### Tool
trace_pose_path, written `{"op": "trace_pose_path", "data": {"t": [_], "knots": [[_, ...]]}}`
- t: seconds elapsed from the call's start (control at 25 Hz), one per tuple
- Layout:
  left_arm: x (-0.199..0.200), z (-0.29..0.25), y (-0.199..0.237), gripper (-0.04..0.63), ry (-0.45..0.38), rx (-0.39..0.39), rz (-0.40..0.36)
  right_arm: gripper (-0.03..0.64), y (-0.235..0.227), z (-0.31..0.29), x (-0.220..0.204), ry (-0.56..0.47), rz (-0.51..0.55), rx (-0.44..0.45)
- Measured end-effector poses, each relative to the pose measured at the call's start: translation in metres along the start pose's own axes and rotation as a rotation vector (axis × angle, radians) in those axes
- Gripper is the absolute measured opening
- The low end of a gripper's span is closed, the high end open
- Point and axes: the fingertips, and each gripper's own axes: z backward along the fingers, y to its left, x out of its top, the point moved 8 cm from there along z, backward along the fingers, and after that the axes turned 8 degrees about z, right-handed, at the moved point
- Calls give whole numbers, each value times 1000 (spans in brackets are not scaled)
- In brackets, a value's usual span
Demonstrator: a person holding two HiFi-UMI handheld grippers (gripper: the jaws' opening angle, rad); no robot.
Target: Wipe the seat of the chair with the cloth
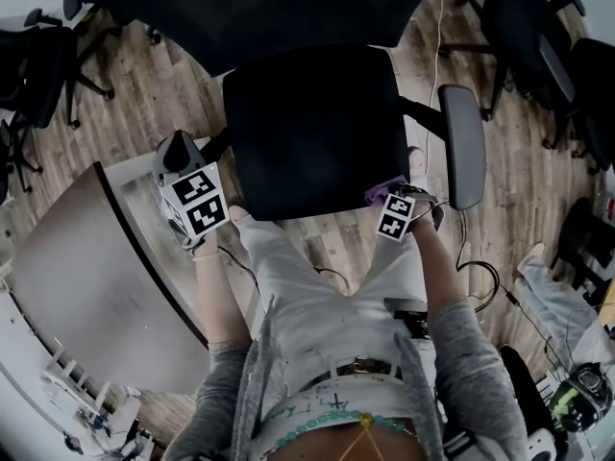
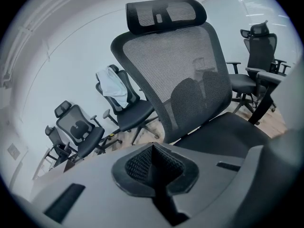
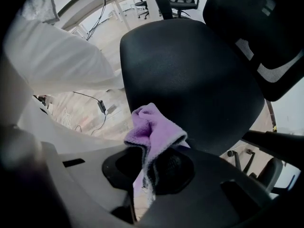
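Note:
The black chair seat point(image 1: 312, 128) lies in front of me, with its mesh backrest point(image 2: 178, 75) beyond. My right gripper point(image 1: 392, 200) is at the seat's front right corner, shut on a purple cloth point(image 3: 152, 132) that bunches up between its jaws just off the seat edge point(image 3: 190, 80). My left gripper point(image 1: 187, 176) hangs left of the seat near the left armrest, its jaws shut with nothing between them; it looks toward the backrest.
A grey armrest point(image 1: 463, 144) stands right of the seat. A grey desk point(image 1: 86, 286) is at my left. Other office chairs point(image 1: 524, 36) stand around, one bearing a white cloth point(image 2: 114, 87). Cables point(image 1: 480, 277) trail on the wooden floor.

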Motion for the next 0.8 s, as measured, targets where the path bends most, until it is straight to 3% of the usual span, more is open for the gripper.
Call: {"op": "trace_pose_path", "data": {"t": [0.36,0.8], "knots": [[-3,0,2,6,0,6,-2,48,-5,14,15,-7,-60,37],[-4,1,-2,6,-1,41,-23,48,-30,52,81,-146,-136,-3]]}}
